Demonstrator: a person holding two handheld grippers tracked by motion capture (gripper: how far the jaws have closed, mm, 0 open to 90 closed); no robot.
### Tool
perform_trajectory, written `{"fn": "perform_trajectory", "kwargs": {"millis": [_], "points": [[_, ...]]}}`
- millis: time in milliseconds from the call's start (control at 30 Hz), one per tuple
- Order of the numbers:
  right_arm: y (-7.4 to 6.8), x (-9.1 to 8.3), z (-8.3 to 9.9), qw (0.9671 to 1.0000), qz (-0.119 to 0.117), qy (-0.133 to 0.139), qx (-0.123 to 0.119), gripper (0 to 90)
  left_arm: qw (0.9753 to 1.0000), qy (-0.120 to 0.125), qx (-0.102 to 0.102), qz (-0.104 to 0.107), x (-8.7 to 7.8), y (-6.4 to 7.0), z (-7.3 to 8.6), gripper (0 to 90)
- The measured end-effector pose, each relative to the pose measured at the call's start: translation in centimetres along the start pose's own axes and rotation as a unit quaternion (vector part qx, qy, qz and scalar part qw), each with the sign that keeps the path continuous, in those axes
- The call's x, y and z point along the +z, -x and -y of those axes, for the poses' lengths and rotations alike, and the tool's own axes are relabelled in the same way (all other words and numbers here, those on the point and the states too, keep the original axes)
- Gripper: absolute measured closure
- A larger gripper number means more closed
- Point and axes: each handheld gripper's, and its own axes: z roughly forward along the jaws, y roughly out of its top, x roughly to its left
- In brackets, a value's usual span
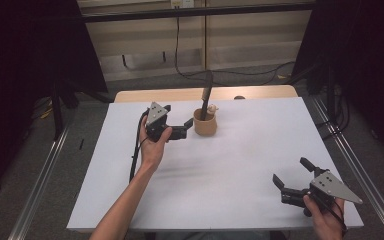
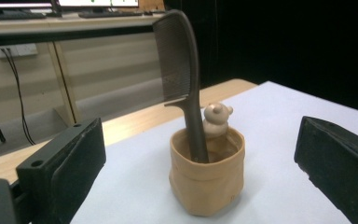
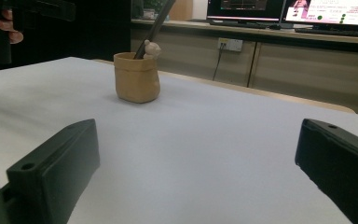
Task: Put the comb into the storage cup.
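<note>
The left gripper [image 1: 180, 126] hovers with its jaws wide apart and empty, just beside the tan pot [image 1: 205, 123]. In the pot stand a dark comb [image 1: 206, 97] and a small bear figure [image 1: 213, 108]. The right gripper [image 1: 291, 176] is well apart, near the table's [image 1: 230, 190] front edge, jaws also spread and empty.

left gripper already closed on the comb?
No, the left gripper has its jaws spread wide to either side of the tan pot, and the comb stands in it untouched.

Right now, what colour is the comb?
Dark brown comb, clearest in the left gripper view.
</note>
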Motion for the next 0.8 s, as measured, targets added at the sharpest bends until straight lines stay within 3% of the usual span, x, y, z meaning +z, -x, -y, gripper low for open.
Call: {"fn": "perform_trajectory", "kwargs": {"millis": [167, 267, 367, 500, 700, 800], "points": [[0.1, 0.1, 0.0, 1.0000, 0.001, -0.001, 0.001, 0.0, 0.9998, 0.021, 0.004, 0.001, -1.2, 0.1, -0.2, 1.4], [0.0, 0.2, 0.0, 1.0000, -0.001, -0.004, -0.001, 0.0, 0.9998, 0.020, -0.004, -0.001, -1.7, 0.2, -0.1, 1.4], [-0.1, 0.4, 0.0, 1.0000, -0.002, -0.004, -0.001, 0.0, 0.9999, 0.012, 0.007, -0.008, -2.3, 0.3, 0.0, 1.4], [-0.1, 0.4, 0.0, 1.0000, 0.001, -0.004, -0.002, 0.0, 0.9997, 0.015, -0.011, -0.015, -3.2, 0.5, 0.8, 1.4], [-0.1, 0.3, -0.1, 1.0000, 0.003, -0.002, -0.003, 0.0, 0.9994, 0.023, -0.018, -0.019, -4.4, 0.6, 1.4, 1.4], [-0.2, 0.3, -0.1, 1.0000, 0.005, -0.001, -0.003, 0.0, 0.9993, 0.027, -0.012, -0.022, -5.1, 0.6, 1.5, 1.4]]}}
